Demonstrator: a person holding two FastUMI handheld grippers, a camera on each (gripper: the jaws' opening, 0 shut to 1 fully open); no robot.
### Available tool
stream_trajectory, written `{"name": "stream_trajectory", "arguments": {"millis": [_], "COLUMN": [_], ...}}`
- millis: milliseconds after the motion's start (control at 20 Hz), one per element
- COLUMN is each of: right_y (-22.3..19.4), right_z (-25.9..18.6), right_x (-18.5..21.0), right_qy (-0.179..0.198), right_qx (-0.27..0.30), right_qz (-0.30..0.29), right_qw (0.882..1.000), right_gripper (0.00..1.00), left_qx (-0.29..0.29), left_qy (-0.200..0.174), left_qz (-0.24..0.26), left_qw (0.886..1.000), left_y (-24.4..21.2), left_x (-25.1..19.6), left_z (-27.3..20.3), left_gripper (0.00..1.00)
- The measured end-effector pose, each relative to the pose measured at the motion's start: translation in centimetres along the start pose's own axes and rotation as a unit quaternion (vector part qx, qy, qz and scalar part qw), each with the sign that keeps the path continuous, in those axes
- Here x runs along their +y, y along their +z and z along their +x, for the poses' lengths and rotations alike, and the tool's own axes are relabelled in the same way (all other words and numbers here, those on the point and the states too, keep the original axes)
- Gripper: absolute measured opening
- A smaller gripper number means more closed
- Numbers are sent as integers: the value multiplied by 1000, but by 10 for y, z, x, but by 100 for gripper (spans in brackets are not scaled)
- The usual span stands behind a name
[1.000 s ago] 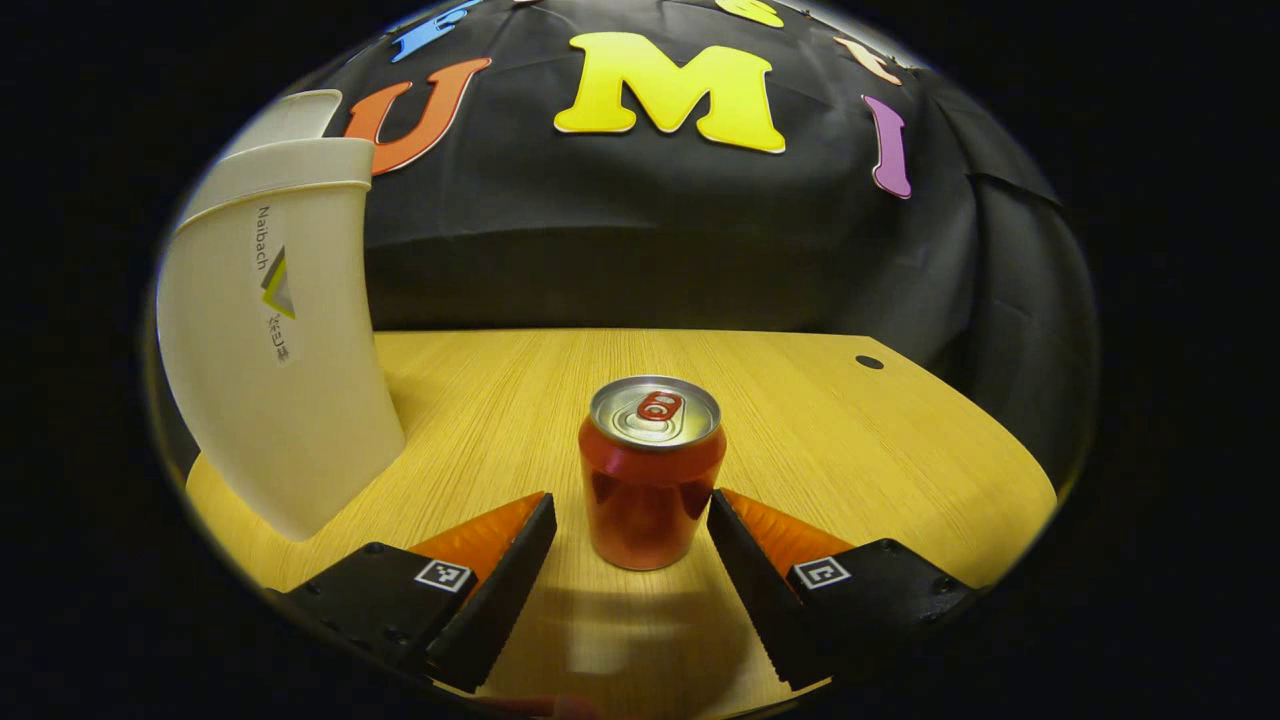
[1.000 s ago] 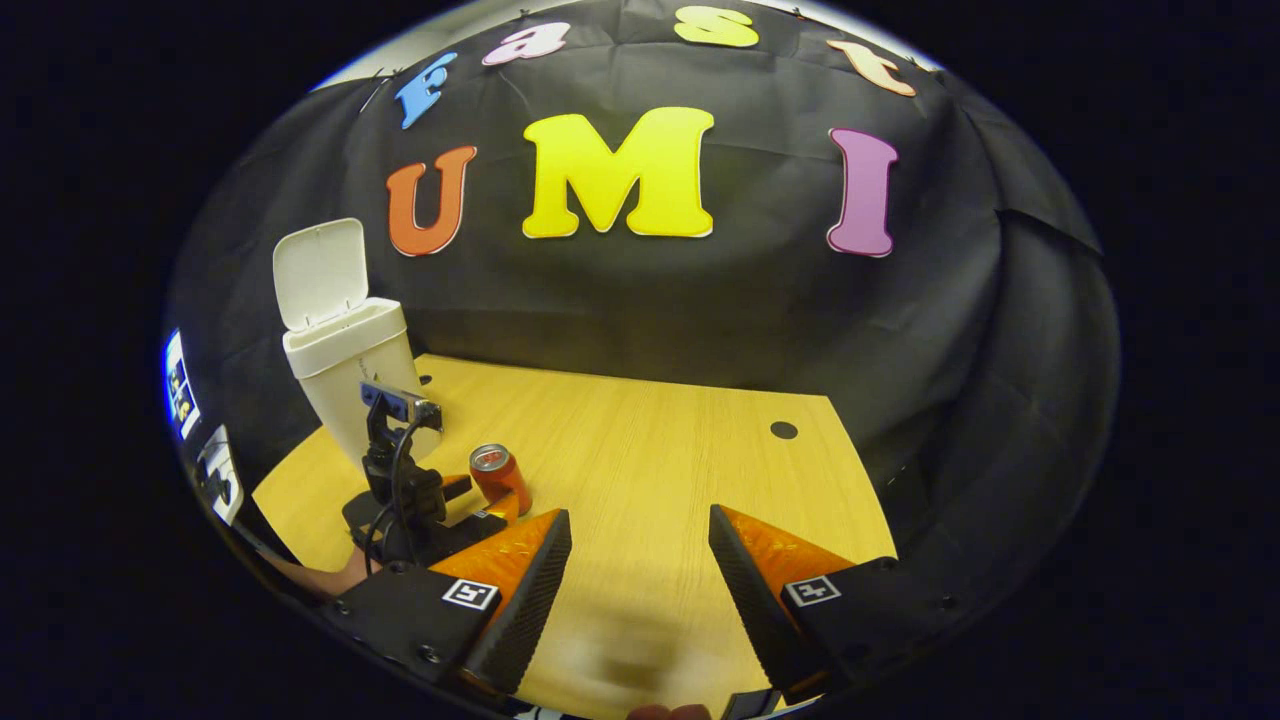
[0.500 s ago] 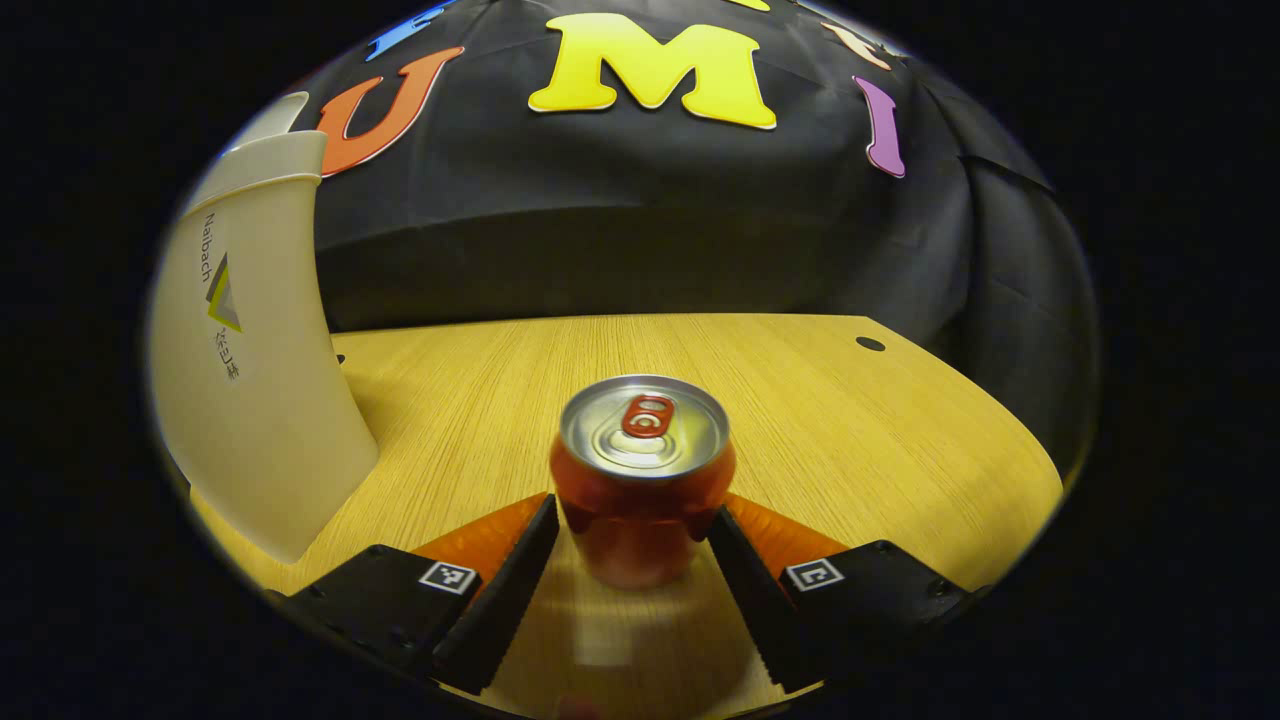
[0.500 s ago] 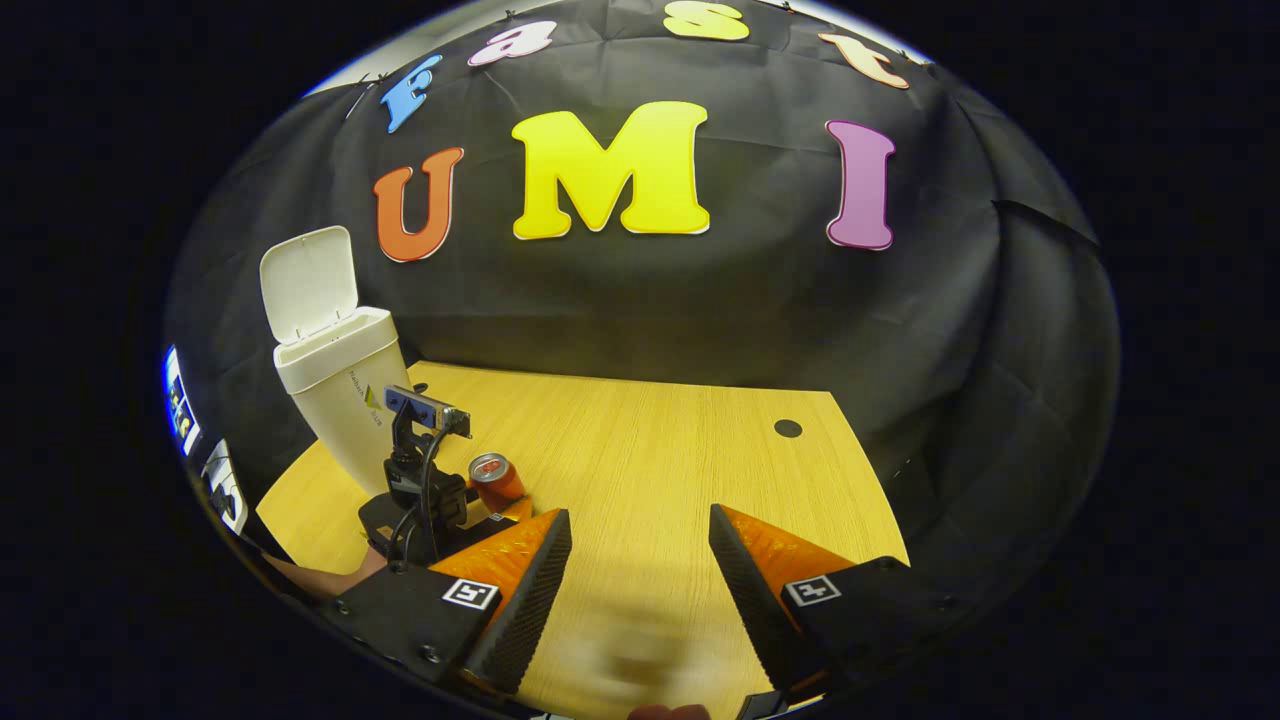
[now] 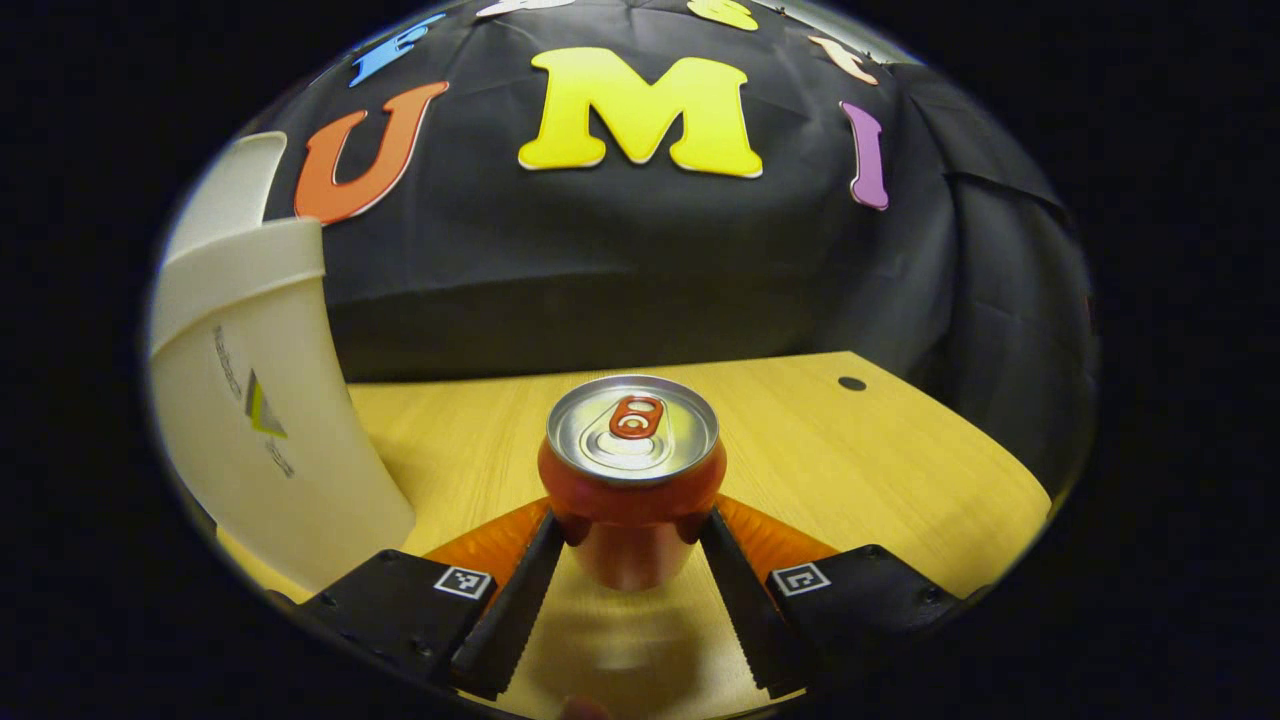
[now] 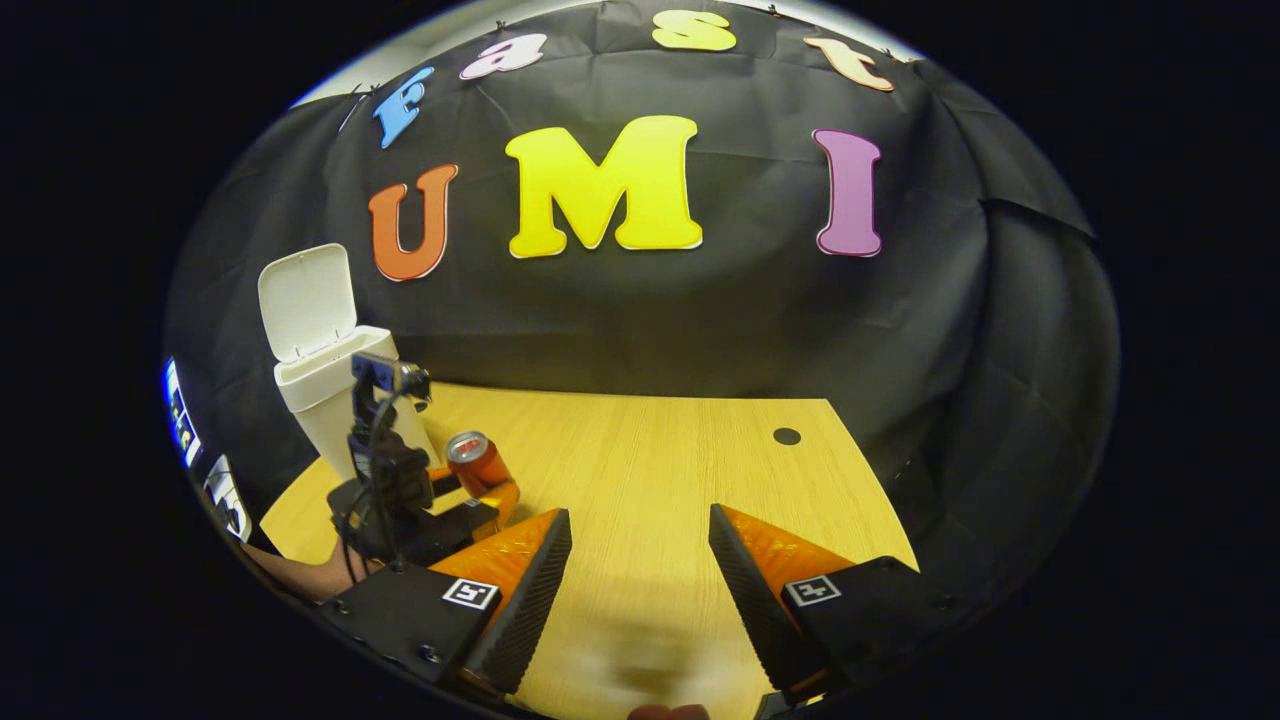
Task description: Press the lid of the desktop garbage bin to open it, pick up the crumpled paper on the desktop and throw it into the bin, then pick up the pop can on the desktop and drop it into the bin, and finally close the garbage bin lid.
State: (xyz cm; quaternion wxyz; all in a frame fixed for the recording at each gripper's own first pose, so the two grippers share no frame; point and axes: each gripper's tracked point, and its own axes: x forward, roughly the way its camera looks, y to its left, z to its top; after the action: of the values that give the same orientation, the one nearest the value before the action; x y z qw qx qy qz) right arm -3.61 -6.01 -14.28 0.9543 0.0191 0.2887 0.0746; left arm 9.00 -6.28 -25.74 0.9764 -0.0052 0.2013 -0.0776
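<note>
In the left gripper view, the left gripper (image 5: 630, 545) has its two fingers closed in against the sides of the pop can (image 5: 632, 480), one on each flank, pressing on its lower body. The can stands upright with its silver top and pull tab facing up. Its base appears raised a little off the wooden desktop (image 5: 900, 470), with a soft shadow beneath. The white garbage bin (image 5: 260, 420) rises just to the left — its lid (image 5: 225, 195) tilted up and open.

In the right gripper view, the right gripper (image 6: 640, 580) hovers over bare wood with its fingers spread wide apart and nothing between them. Farther off at the left, the left gripper (image 6: 470, 495) grips the can (image 6: 475, 462) just in front of the bin (image 6: 330, 390), whose lid (image 6: 305, 300) stands upright — open. A small dark hole (image 6: 787, 436) marks the desktop (image 6: 650, 470) towards the far right.
</note>
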Motion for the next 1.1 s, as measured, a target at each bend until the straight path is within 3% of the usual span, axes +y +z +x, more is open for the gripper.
{"name": "stream_trajectory", "arguments": {"millis": [250,500,900,1100], "right_y": [17,28,50,60], "right_z": [-7,1,22,31], "right_x": [17,25,70,91], "right_qy": [17,34,81,101], "right_qx": [-33,-42,-52,-54], "right_qz": [24,41,18,9], "right_qw": [999,998,995,993], "right_gripper": [88,88,88,88], "left_qx": [-80,-126,-87,-45], "left_qy": [24,102,226,254], "left_qz": [-13,-21,-42,-58], "left_qw": [996,987,969,965], "left_y": [105,173,165,141], "left_x": [35,120,255,283], "left_z": [-36,-62,-87,-87], "left_gripper": [85,85,86,86]}}
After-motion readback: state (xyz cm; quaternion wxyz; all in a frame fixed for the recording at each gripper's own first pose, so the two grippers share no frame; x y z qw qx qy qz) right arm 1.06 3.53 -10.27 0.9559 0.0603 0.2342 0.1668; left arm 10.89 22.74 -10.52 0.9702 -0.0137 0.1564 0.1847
